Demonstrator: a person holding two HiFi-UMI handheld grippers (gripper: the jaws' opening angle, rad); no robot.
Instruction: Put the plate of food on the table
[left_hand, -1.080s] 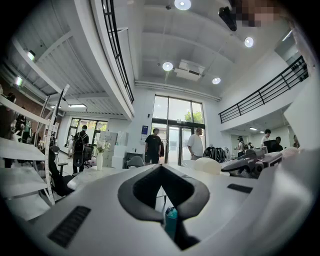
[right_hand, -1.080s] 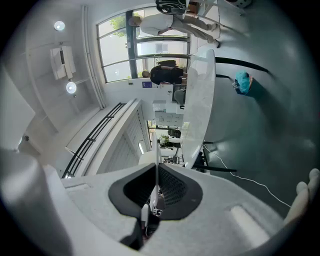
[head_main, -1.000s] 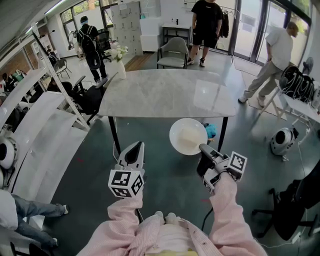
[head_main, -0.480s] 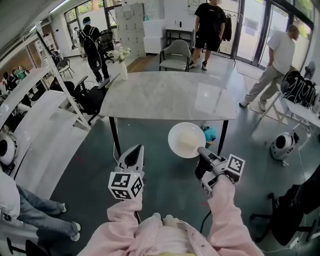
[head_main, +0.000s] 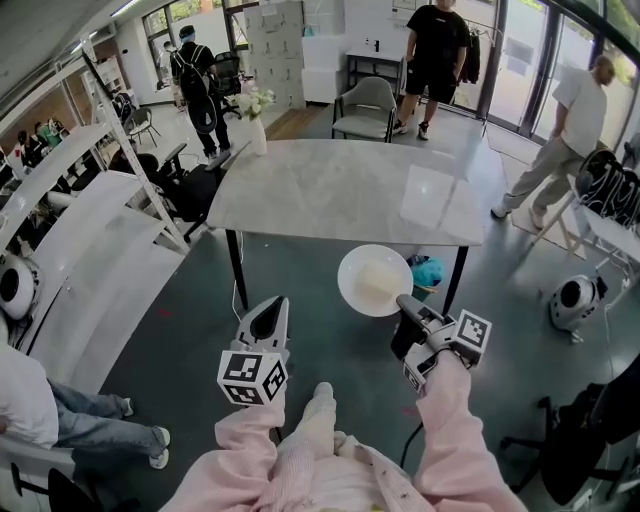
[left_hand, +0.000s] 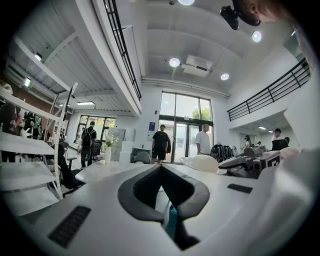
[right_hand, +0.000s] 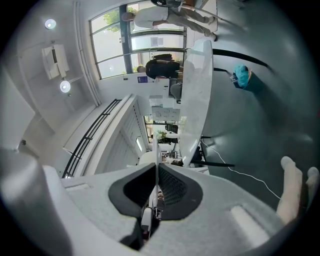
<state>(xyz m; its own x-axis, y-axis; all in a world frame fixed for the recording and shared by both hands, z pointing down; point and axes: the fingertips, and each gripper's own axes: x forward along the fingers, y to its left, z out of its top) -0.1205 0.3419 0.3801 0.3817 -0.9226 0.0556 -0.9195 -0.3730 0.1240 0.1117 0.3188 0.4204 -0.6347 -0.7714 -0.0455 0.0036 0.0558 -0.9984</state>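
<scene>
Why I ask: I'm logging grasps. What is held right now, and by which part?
The right gripper pinches the white plate by its near rim; the left gripper holds nothing.
</scene>
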